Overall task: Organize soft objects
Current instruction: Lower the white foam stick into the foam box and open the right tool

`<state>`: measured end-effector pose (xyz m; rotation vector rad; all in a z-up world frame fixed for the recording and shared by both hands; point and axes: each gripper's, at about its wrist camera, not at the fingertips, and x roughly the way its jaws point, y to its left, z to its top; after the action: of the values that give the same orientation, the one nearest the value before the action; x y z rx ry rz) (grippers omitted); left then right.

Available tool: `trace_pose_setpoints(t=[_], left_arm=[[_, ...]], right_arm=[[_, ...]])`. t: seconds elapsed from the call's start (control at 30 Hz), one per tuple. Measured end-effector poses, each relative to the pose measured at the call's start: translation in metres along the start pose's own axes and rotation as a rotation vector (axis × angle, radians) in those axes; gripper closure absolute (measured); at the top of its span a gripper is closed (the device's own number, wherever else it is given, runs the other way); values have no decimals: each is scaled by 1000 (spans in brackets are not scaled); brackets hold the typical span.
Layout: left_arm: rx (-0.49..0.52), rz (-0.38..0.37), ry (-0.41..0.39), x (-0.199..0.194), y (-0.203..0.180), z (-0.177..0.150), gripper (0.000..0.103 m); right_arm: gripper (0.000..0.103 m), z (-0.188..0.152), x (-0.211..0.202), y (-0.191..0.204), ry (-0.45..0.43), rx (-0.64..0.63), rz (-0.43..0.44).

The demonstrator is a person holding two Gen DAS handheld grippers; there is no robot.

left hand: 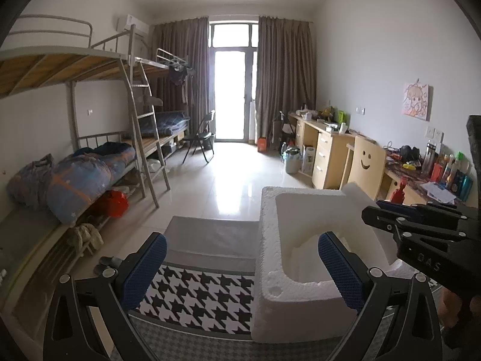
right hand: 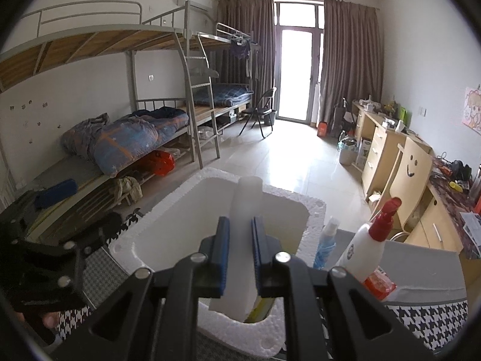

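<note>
A white styrofoam box stands open-topped on a houndstooth cloth. My left gripper is open wide. The box's near left wall lies between its blue pads, which do not press on it. My right gripper is shut on a white foam strip that stands upright over the box's cavity. In the left wrist view the right gripper comes in from the right at the box's far rim, with the foam strip at its tips.
To the right of the box stand a blue spray bottle, a white bottle with a red nozzle and a red packet. Bunk beds with a blue quilt line the left wall. Desks and a smiley-face chair line the right.
</note>
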<state>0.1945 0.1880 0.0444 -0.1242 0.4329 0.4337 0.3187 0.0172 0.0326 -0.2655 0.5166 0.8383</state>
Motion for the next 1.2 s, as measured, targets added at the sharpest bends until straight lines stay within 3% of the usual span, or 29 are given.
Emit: trace_pose_setpoints(t=[0.23,0.3,0.37,0.43,1.0,1.07,1.2], left_arm=[[4,19,1,2,4,-2,2],[2,19,4,3,6,-2,2],[5,21,5,4,5,-2,2],[0,21,4,4,6,-3,2],[10,5,-27,-10,-1,-2,1],[21,10,-40,-15,-4,-3,1],[33,4,-58,-26,-9,-4,1]], right_arm=[[78,-3,19,-1,49,23,-19],[69,-4,23,-2,64,27,-24],[47,-5,22,-3,67,32,-28],[40,-6,18,-3,54,31,-27],[39,-6,-15,-2,10,40,-42],[28,-8,-21,-2,4,42,-44],[26,-12,-31,-2,-14,50,-48]])
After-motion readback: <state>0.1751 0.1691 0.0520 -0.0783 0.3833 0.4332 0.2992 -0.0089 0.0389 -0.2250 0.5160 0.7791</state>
